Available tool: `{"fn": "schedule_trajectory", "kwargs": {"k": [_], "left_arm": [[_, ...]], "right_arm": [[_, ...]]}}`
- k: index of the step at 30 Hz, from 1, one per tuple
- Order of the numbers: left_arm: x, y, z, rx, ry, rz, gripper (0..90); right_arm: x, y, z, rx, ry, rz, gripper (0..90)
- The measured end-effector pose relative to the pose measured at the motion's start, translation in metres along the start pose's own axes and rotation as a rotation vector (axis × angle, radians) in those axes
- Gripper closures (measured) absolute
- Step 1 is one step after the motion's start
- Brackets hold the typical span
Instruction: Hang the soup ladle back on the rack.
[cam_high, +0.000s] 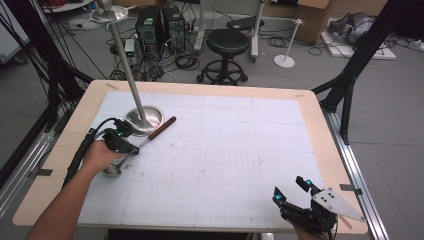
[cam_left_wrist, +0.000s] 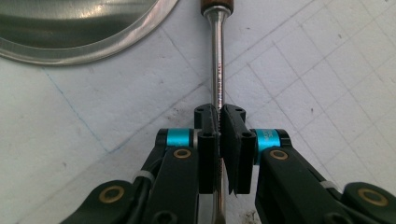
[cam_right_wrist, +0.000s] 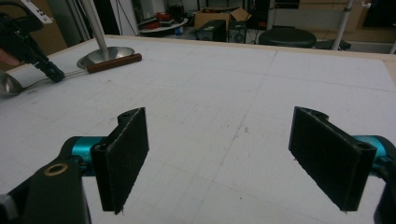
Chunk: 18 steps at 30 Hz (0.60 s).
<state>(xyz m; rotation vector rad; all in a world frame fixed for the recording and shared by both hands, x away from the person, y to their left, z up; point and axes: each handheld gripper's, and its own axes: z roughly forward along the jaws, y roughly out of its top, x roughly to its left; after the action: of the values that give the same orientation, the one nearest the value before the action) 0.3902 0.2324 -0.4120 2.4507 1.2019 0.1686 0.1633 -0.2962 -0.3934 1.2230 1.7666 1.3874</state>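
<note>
A ladle (cam_high: 150, 136) with a brown wooden handle lies on the white grid mat (cam_high: 225, 150) at the left, its steel bowl (cam_high: 112, 169) toward the front. My left gripper (cam_high: 131, 149) is shut on its thin metal shaft (cam_left_wrist: 217, 60), jaws pressed against it from both sides. The handle end (cam_left_wrist: 216, 5) points away, next to a round steel stand base (cam_left_wrist: 79, 28). In the right gripper view the ladle (cam_right_wrist: 113, 63) and the left gripper (cam_right_wrist: 51, 73) sit far off at the upper left. My right gripper (cam_high: 290, 187) hovers open over the front right of the mat with nothing between its jaws (cam_right_wrist: 219, 121).
The steel stand base (cam_high: 145, 117) carries a tall slanted pole (cam_high: 125, 60) at the mat's back left. The wooden table rim (cam_high: 330, 150) frames the mat. Behind the table stand a black stool (cam_high: 227, 42), computer cases and cables on the floor.
</note>
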Motion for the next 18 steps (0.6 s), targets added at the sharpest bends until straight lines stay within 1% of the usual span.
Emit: {"fn": "schedule_trajectory", "kwargs": {"k": [2,5,7,10,12,13,15,16,17,18], "left_arm": [[0.0,-0.001,-0.002,0.001,-0.002,0.006,84.3],[0.0,-0.002,-0.006,-0.019,0.003,0.008,84.4],[-0.001,-0.003,-0.008,-0.035,0.004,0.016,84.5],[-0.002,-0.005,-0.012,-0.064,0.0,0.012,84.5],[-0.003,-0.008,-0.016,-0.094,-0.003,0.009,84.5],[-0.003,-0.01,-0.017,-0.099,-0.008,0.011,84.5],[-0.004,-0.013,-0.018,-0.105,0.0,0.013,84.5],[-0.004,-0.015,-0.02,-0.121,0.0,0.003,84.5],[-0.005,-0.016,-0.021,-0.123,0.0,0.002,84.4],[-0.006,-0.017,-0.023,-0.13,0.007,0.008,84.4]], "right_arm": [[0.0,0.0,0.0,-0.002,0.0,-0.001,18.8],[0.001,0.001,0.0,-0.003,-0.001,0.003,18.8],[0.001,0.001,0.0,-0.005,0.001,0.003,18.8],[0.001,0.001,0.0,-0.005,0.001,0.004,18.8],[0.001,0.001,-0.001,-0.005,0.0,0.009,18.8],[0.002,0.001,-0.001,-0.005,0.001,0.011,18.8],[0.002,0.001,-0.001,-0.007,0.002,0.011,18.8],[0.002,0.001,0.0,-0.008,0.002,0.009,18.8],[0.002,0.001,0.0,-0.008,0.004,0.006,18.8],[0.002,0.001,0.0,-0.009,0.004,0.006,18.8]]}}
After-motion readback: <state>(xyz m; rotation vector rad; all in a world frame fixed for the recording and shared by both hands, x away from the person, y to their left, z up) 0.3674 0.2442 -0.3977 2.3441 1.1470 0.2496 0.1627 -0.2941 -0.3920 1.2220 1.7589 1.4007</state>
